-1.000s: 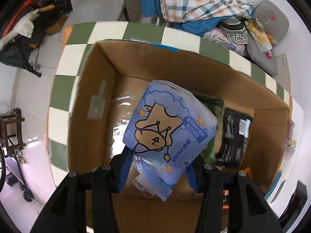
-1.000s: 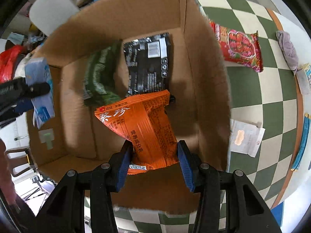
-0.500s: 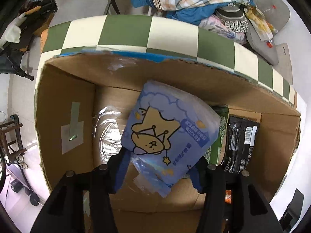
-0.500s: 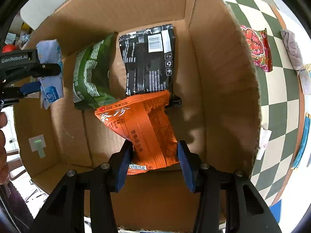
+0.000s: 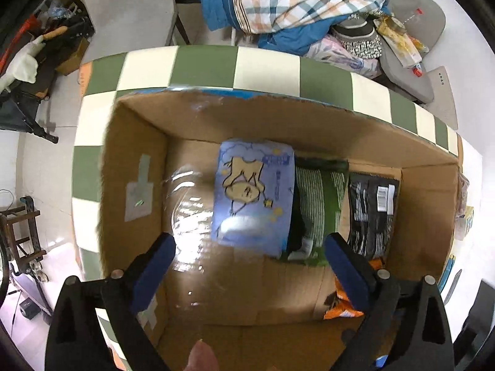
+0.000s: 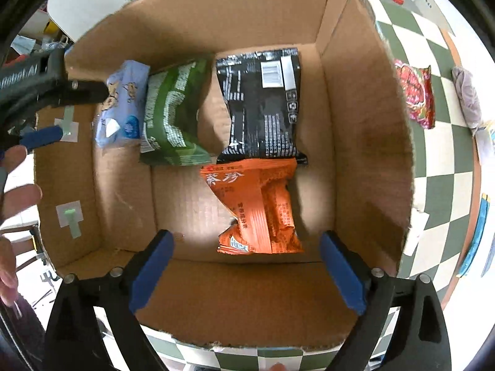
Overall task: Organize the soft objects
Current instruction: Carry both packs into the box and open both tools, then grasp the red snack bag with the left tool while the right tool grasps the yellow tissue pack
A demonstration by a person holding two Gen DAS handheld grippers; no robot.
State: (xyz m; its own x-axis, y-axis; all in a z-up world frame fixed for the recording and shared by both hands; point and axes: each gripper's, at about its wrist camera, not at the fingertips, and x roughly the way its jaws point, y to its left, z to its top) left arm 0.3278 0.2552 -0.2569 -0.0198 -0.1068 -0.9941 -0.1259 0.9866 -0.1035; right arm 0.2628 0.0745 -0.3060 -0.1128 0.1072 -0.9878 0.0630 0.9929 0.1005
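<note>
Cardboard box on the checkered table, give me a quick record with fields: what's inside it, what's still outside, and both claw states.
container: brown cardboard box
inside: blue tissue pack with bear print; green snack bag; black snack bag; orange snack bag
outside: red snack bag on green-and-white checkered table
left claw: open, just released, nothing between pads
right claw: open, just released, orange bag lies free

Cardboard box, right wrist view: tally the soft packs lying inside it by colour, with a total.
Blue tissue pack: 1
Green snack bag: 1
Black snack bag: 1
Orange snack bag: 1
Total in the cardboard box: 4
</note>
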